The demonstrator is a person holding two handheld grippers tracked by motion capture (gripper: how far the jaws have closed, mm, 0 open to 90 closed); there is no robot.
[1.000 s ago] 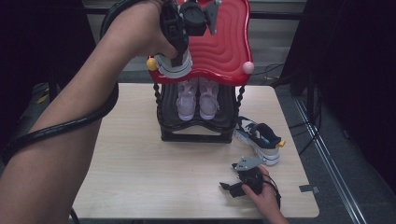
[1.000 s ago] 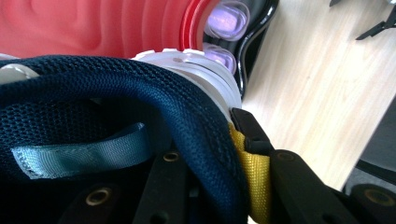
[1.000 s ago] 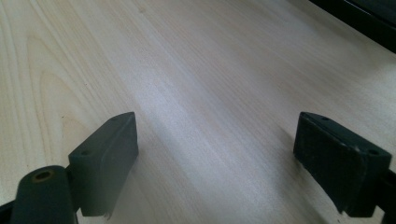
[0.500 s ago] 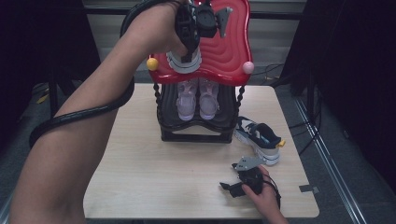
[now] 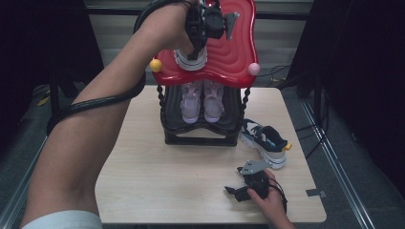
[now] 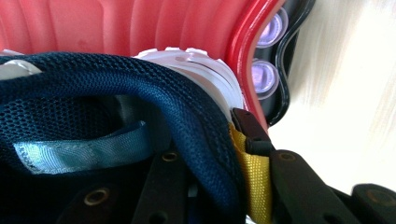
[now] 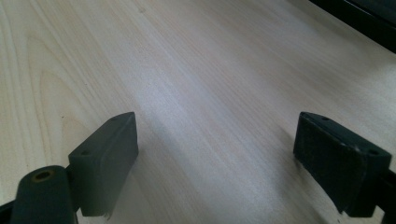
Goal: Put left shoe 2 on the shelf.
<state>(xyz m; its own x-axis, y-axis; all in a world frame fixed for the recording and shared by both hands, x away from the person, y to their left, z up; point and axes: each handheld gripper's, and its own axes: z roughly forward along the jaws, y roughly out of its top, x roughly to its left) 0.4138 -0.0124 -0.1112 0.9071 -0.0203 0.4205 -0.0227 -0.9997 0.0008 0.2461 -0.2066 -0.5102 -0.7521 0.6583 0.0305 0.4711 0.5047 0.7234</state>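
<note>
A navy mesh sneaker [image 5: 191, 61] with a white sole sits on the red wavy top shelf [image 5: 230, 53] of a shoe rack. My left gripper [image 5: 193, 46] comes down on it from above. In the left gripper view my left gripper [image 6: 211, 158] is shut on the sneaker's collar [image 6: 154, 88], one jaw inside the shoe and one outside by a yellow pull tab [image 6: 252, 172]. A matching navy and white sneaker [image 5: 265, 141] lies on the table right of the rack. My right gripper [image 5: 235, 193] rests low on the table, open, its jaws [image 7: 217, 154] apart over bare wood.
A pair of lilac sneakers [image 5: 203, 101] stands on the rack's black lower shelf [image 5: 200, 138]. Yellow [image 5: 155, 65] and pink [image 5: 253, 69] knobs mark the red shelf's front corners. The light wood table [image 5: 157, 181] ends near my right hand; black cables trail off the far right side.
My left gripper has carried the navy sneaker to the right and farther back over the red shelf. The right gripper has stayed where it was.
</note>
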